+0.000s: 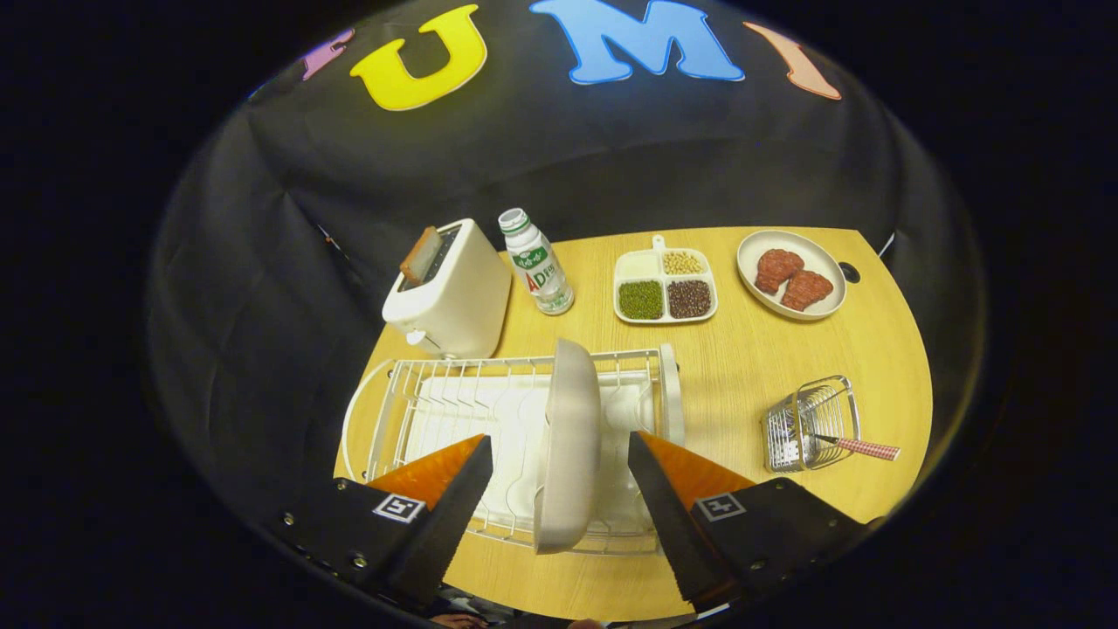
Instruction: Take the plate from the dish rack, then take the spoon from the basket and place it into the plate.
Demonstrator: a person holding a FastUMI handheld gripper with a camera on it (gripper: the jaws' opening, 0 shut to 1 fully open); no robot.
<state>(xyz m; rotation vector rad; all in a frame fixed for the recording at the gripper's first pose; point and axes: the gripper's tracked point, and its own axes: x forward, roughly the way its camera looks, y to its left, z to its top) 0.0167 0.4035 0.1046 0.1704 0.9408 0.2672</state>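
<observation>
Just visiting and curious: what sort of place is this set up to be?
Likely a mock kitchen counter in a booth: a toaster, a dish rack holding a plate, with the gripper open around it.

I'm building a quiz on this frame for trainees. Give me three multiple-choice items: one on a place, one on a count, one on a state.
1. Where is the spoon?
A. In the wire basket, handle sticking out
B. On the plate in the rack
C. Beside the toaster

2. How many compartments does the divided tray have?
A. Two
B. Four
C. Six

3. How does the gripper stand to the plate?
A. Shut on it
B. Open, a finger on each side of it
C. Open, far off to the side of it

Answers:
1. A: the checked handle pokes out of the basket, past the dish rack.
2. B: one pale section plus three with beans or grains.
3. B: the upright plate stands in the rack between the spread fingers, a gap on each side.
</observation>
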